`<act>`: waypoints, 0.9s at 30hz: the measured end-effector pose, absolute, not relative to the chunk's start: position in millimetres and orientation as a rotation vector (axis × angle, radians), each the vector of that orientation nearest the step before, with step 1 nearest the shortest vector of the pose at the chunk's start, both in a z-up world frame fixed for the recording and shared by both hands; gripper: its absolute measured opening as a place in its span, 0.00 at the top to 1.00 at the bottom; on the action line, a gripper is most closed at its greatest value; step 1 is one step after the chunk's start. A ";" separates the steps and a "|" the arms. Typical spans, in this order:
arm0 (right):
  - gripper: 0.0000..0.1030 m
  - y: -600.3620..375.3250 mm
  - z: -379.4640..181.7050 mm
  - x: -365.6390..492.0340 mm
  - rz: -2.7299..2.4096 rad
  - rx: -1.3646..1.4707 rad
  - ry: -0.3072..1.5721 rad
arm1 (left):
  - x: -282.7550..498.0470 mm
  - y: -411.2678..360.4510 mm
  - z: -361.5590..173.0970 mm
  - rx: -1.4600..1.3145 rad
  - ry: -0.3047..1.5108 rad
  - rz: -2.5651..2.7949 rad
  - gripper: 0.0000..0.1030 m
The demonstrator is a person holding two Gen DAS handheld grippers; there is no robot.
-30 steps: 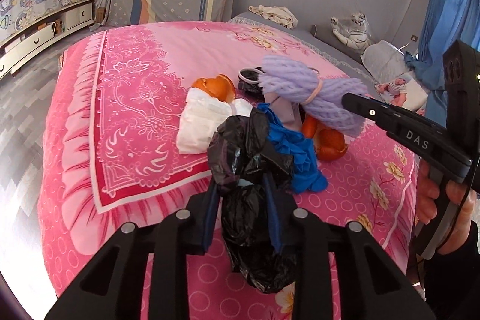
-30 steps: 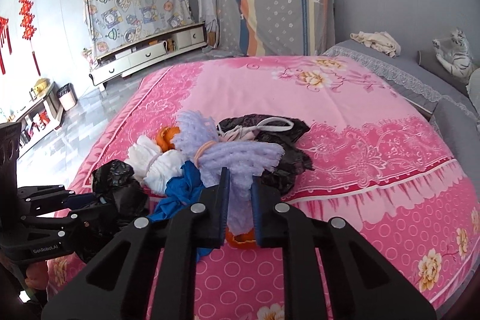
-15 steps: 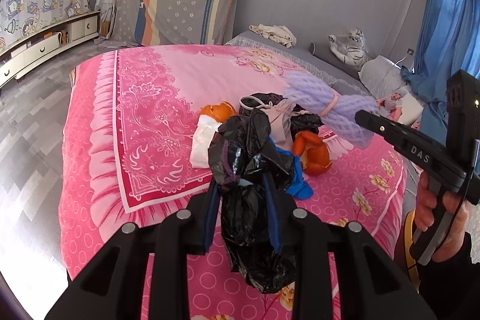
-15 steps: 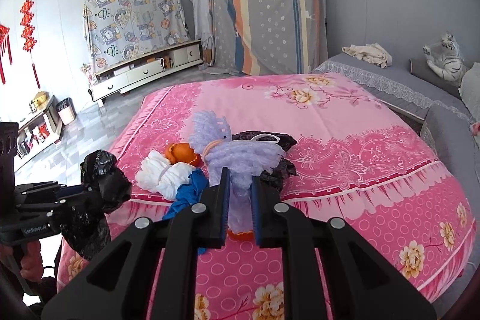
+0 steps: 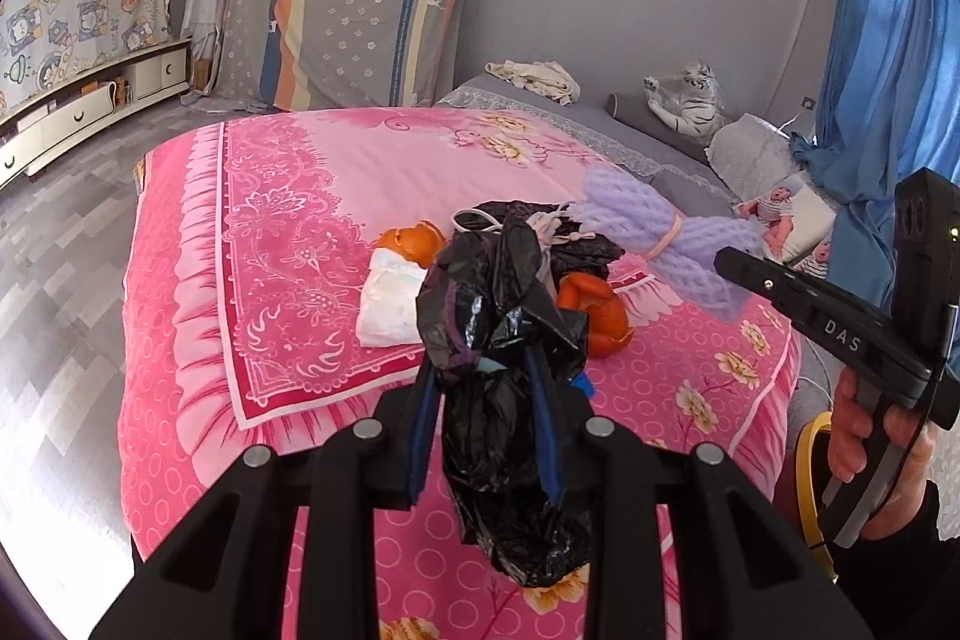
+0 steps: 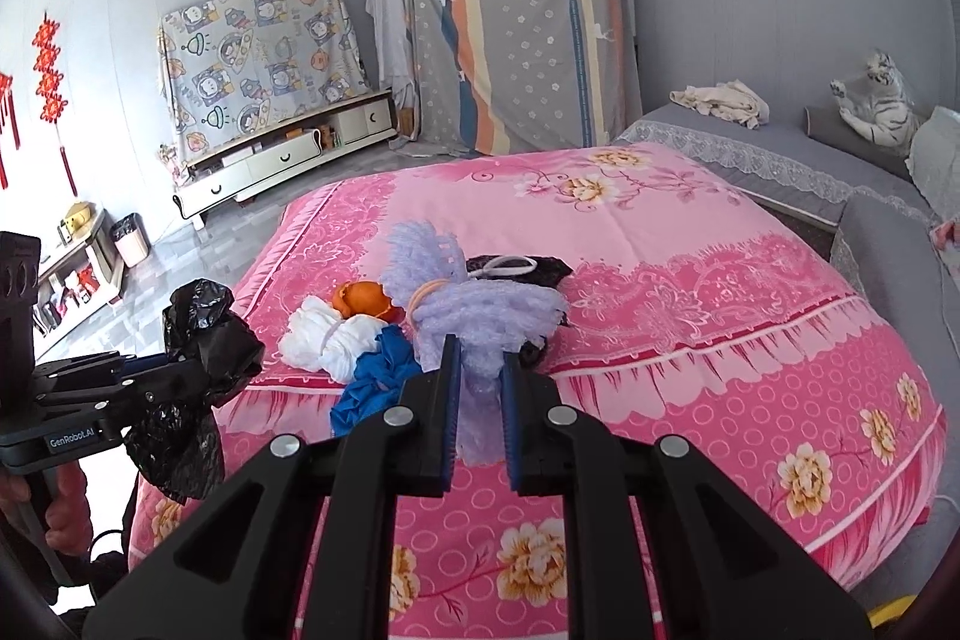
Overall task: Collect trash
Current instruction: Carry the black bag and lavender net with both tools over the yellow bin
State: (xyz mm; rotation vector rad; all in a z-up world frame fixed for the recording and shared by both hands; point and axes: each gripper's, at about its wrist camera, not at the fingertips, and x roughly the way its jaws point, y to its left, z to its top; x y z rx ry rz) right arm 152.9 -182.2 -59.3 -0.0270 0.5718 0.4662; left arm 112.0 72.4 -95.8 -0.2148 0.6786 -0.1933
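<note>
**Holding trash in both grippers above the pink bed**

Gripping a crumpled black plastic bag (image 5: 510,400), the left gripper (image 5: 486,394) has its blue-padded fingers (image 5: 423,430) clamped on the bag's middle, the top bunched above them and the bottom hanging below, clear of the bedspread (image 5: 288,280). Over on the other side, the right gripper (image 6: 480,388) pinches the lower end of a lavender foam net bundle (image 6: 474,316), tied round with a rubber band, and holds it up off the bed too. The person's right hand (image 5: 864,436) wraps that gripper's handle at the frame's right.

Down on the bedspread, near its front edge, the rest of the pile sits together: a white tied bundle (image 6: 327,337), orange peel (image 6: 363,301) touching it on the far side, a blue crumpled piece (image 6: 375,382) just in front, and a black bag with a white cord (image 6: 516,268) behind. More orange peel (image 5: 600,316) lies beside that black bag.
</note>
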 end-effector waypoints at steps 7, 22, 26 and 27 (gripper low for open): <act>0.89 -200.5 -58.6 141.7 0.437 0.002 0.565 | 111.9 56.0 -90.2 -0.192 0.677 -0.221 0.74; 0.89 -266.5 -53.5 109.5 0.278 0.060 0.550 | 126.9 -19.0 -78.8 -0.109 0.676 -0.387 0.74; 0.89 -290.0 -54.2 101.2 0.210 0.079 0.571 | 131.7 -47.3 -77.3 -0.083 0.682 -0.453 0.74; 0.89 -295.0 -54.7 99.4 0.196 0.082 0.574 | 133.3 -53.8 -77.3 -0.077 0.684 -0.469 0.74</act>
